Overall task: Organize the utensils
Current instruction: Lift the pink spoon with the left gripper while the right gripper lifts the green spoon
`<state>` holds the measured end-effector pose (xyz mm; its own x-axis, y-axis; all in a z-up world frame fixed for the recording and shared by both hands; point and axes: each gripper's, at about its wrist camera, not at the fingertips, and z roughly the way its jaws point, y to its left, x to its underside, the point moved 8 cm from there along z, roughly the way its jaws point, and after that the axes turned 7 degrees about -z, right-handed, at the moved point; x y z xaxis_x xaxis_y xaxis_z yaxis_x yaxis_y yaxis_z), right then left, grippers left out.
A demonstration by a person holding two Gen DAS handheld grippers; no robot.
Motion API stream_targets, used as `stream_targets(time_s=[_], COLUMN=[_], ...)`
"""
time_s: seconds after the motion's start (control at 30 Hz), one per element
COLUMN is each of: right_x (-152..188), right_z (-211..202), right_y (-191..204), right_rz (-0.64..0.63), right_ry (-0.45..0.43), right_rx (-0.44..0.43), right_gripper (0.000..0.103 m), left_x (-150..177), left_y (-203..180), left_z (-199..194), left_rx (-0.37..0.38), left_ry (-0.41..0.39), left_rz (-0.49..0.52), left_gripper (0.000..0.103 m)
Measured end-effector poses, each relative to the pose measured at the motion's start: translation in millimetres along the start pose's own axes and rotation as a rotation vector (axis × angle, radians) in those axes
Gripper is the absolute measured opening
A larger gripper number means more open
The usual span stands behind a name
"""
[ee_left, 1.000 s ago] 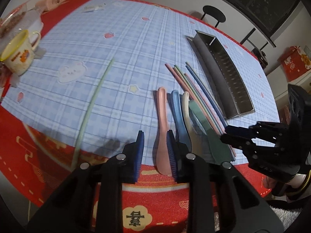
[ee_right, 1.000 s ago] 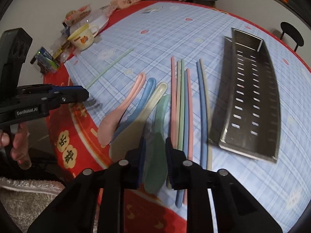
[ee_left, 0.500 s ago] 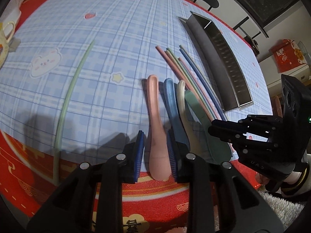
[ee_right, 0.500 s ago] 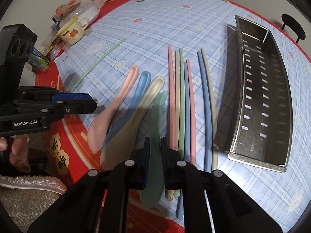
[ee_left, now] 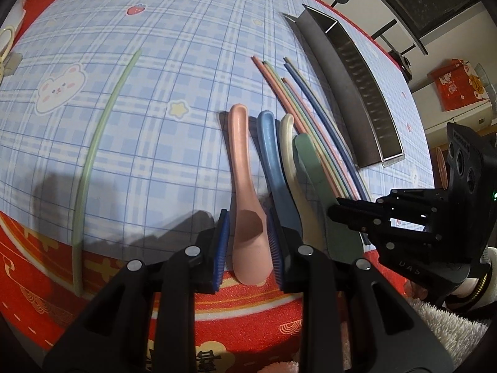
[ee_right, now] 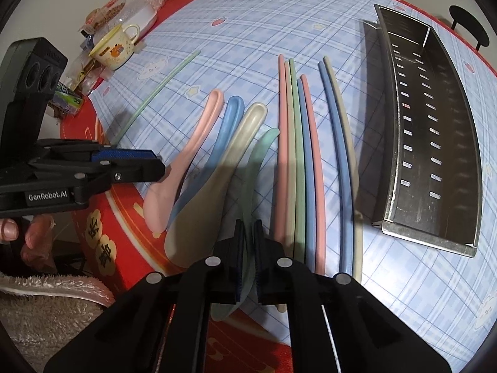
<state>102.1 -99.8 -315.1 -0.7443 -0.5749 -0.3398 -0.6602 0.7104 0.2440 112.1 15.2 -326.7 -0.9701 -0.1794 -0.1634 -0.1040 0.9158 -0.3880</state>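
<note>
Lying in a fan at the near table edge, four spoons are recorded, all placed relative to the steel tray (ee_right: 435,143): green spoon (ee_right: 257,161) nearest it, then cream spoon (ee_right: 223,174), blue spoon (ee_right: 217,143), and pink spoon (ee_left: 245,186) farthest. Between the green spoon and the tray a bundle of coloured chopsticks (ee_right: 298,155) is laid lengthwise, just beside the tray but apart from it. One pale green chopstick (ee_left: 93,143) is set alone, well apart from the tray, beyond the pink spoon.

Only in the right wrist view are the tray's slotted floor and inner divider shown, along with a yellow mug (ee_right: 115,49) and snack packets far from the tray. In the left wrist view the tray is presented side-on as a dark wall.

Left gripper (ee_left: 248,242): held low over the table edge, fingers parted on either side of the pink spoon's bowl; contact appears not to be made, though this is hard to judge.

Right gripper (ee_right: 247,258): held low and level, fingers narrowed almost together about the green spoon's bowl, apparently pinching it.
</note>
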Motion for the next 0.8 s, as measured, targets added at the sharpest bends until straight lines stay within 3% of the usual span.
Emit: stream_targets(time_s=[0.43,0.8], right_x=[1.8,2.1], right_z=[-1.7,-2.1], right_y=[-0.2,-0.2], right_rz=[0.015,0.025], right_ry=[-0.024,-0.033], right_rx=[0.002,0.001], right_gripper=[0.007,0.007], left_x=[7.2,14.7], left_y=[4.0,-1.3], left_z=[11.3,10.4], left_rx=[0.037,0.033], left_ry=[0.039,0.039], left_rz=[-0.048,-0.026], left_gripper=[0.031,0.025])
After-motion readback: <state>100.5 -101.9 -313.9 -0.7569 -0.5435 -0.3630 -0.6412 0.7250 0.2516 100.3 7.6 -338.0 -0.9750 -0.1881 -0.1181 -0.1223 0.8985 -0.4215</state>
